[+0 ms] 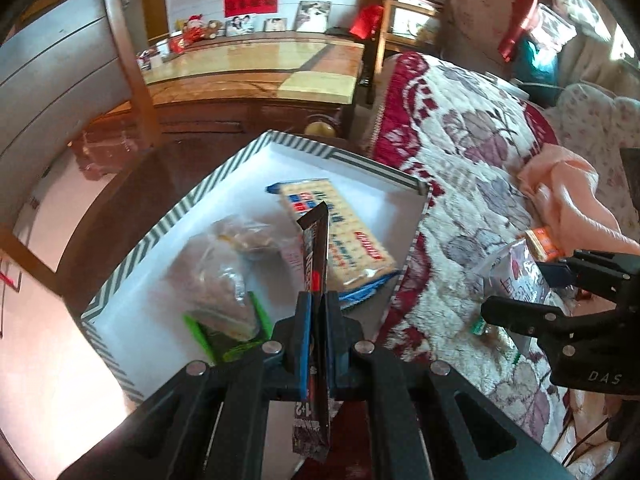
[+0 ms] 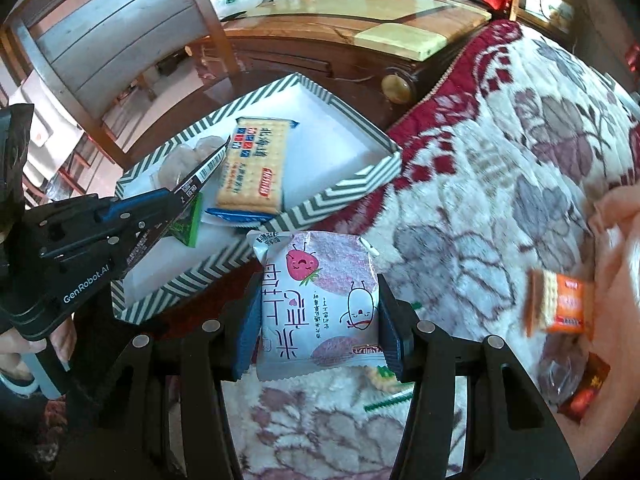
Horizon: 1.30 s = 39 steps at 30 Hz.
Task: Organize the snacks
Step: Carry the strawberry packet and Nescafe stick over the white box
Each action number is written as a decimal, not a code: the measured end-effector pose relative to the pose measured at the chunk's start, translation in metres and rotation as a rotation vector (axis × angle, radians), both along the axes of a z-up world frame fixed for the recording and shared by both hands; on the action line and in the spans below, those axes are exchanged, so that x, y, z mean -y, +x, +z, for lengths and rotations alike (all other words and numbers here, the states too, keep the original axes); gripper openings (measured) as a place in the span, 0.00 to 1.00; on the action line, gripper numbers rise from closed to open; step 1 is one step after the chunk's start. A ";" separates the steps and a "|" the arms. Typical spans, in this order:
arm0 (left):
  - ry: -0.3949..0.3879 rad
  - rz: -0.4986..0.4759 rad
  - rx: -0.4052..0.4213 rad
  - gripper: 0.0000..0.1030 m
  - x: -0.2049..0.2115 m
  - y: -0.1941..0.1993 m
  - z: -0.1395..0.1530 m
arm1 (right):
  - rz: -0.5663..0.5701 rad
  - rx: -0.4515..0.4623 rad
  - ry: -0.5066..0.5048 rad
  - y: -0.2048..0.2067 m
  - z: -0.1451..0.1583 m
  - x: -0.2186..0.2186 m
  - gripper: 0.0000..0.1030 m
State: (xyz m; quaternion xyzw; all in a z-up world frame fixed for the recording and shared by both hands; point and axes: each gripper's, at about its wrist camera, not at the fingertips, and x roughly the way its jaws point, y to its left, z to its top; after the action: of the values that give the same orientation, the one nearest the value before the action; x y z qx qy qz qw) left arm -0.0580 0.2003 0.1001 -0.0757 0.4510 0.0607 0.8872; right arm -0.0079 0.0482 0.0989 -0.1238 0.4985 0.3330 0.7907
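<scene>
A white box with a grey striped rim (image 1: 188,204) (image 2: 352,188) holds a cracker pack (image 1: 340,224) (image 2: 256,164), a clear bag of snacks (image 1: 224,264) and a green packet (image 1: 236,336) (image 2: 186,226). My left gripper (image 1: 319,300) (image 2: 176,196) is shut on a thin dark coffee stick (image 1: 314,248) (image 2: 202,174), held over the box. My right gripper (image 2: 318,312) (image 1: 532,292) is shut on a white strawberry snack bag (image 2: 320,304) (image 1: 516,276), just outside the box's near rim, above the blanket.
A floral red-and-white blanket (image 2: 500,168) (image 1: 460,152) lies right of the box. On it sit an orange cracker pack (image 2: 560,308) (image 1: 542,242), a red packet (image 2: 584,392) and a small green-trimmed snack (image 2: 386,378). A wooden cabinet (image 2: 340,28) and a chair (image 2: 120,32) stand behind.
</scene>
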 end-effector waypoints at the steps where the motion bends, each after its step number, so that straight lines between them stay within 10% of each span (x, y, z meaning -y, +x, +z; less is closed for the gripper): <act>1: 0.000 0.008 0.000 0.07 -0.003 -0.001 0.000 | 0.003 -0.001 0.001 0.000 0.000 -0.002 0.49; 39: -0.040 0.185 -0.022 0.07 -0.066 -0.018 -0.024 | 0.232 0.060 -0.104 0.017 -0.027 -0.156 0.49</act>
State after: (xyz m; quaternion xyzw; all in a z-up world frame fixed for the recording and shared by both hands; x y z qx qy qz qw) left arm -0.0758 0.2668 0.0763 -0.1343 0.4530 0.1343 0.8710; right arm 0.0089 0.2038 0.0716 -0.2310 0.4736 0.3920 0.7541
